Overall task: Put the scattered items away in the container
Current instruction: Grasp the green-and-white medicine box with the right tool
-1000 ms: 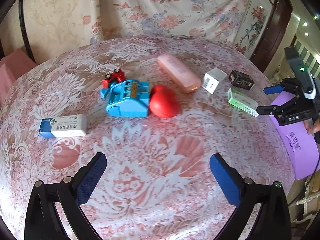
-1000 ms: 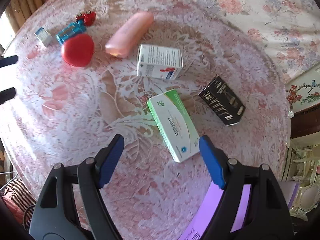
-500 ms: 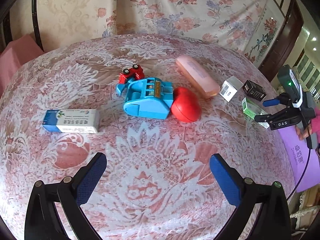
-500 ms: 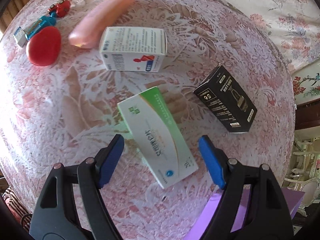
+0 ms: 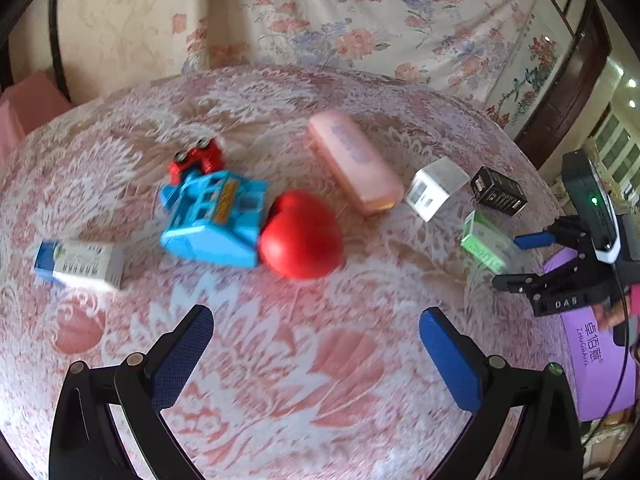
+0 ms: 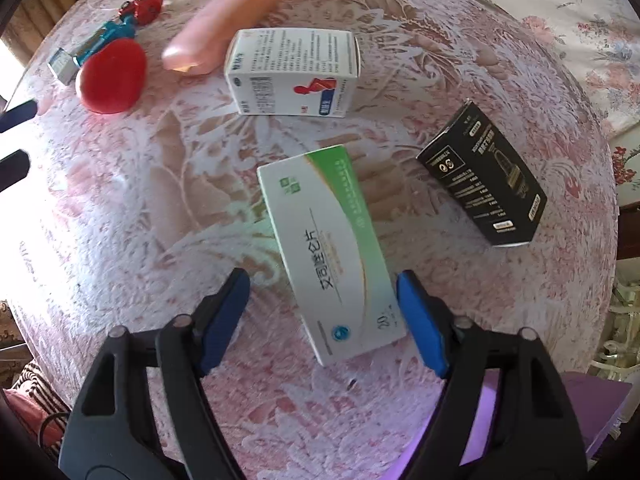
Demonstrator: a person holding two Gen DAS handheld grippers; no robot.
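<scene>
**Closing on the green box**

Lying flat on the lace cloth, the green box is long and white with a green stripe, dark characters and a round blue logo. The right gripper straddles its near end, jaws closing, left pad not yet touching. A white box and black box lie beyond. The left gripper hangs spread, empty, before the red heart.

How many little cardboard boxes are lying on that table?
4: a blue-and-white box at the left, a white box beside the pink case, a black box, and a green-and-white box between the right tool's fingers.
</scene>
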